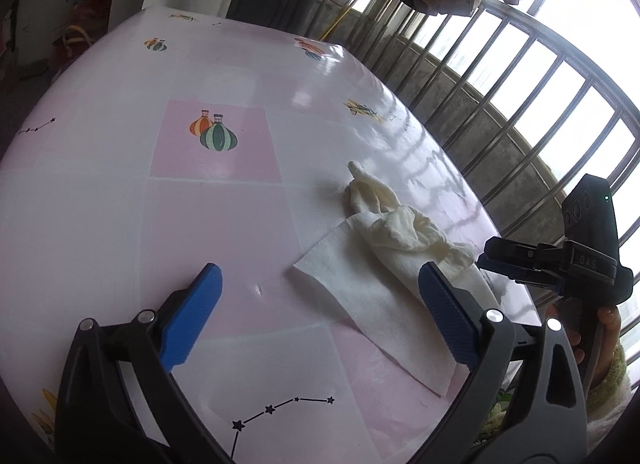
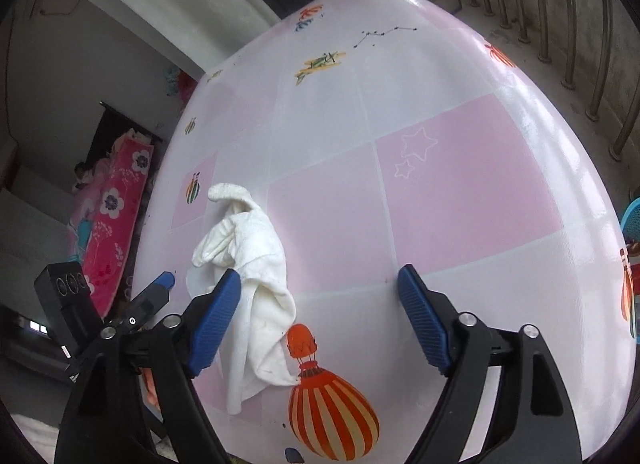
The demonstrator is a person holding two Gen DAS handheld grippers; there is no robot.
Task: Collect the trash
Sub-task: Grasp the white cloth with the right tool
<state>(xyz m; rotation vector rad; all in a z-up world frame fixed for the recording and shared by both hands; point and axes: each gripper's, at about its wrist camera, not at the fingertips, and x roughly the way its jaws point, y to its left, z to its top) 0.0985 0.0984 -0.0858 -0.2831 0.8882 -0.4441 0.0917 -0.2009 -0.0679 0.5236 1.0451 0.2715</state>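
**White tissue lies loose between two spread pairs of tongs**

Pink and white checks cover the surface [image 1: 224,232], a glossy cloth printed with striped balloons and small star lines. From the left wrist view, the left tongs [image 1: 320,296] stand wide apart over the cloth with nothing between their blue pads. A flat sheet of white tissue [image 1: 360,292] lies on the surface just in front of the right-hand pad, which overlaps its near edge in this view. On top of the sheet sits a crumpled, cream-tinted wad [image 1: 400,224], twisted to a point at its far end. At the right edge of this view the right tongs [image 1: 516,260] come in from the side, held by a hand [image 1: 600,328] in a fuzzy pale sleeve. Behind the surface runs a metal railing [image 1: 520,76] with bright daylight beyond.

From the right wrist view, the right tongs [image 2: 320,304] are also spread wide and grip nothing. The tissue [image 2: 248,264] lies crumpled on the surface at the left pad, partly hidden behind it; whether the pad touches it I cannot tell. A printed orange-striped balloon [image 2: 328,404] sits just beside the tissue's near end. The left tongs [image 2: 160,288] show at the left edge.
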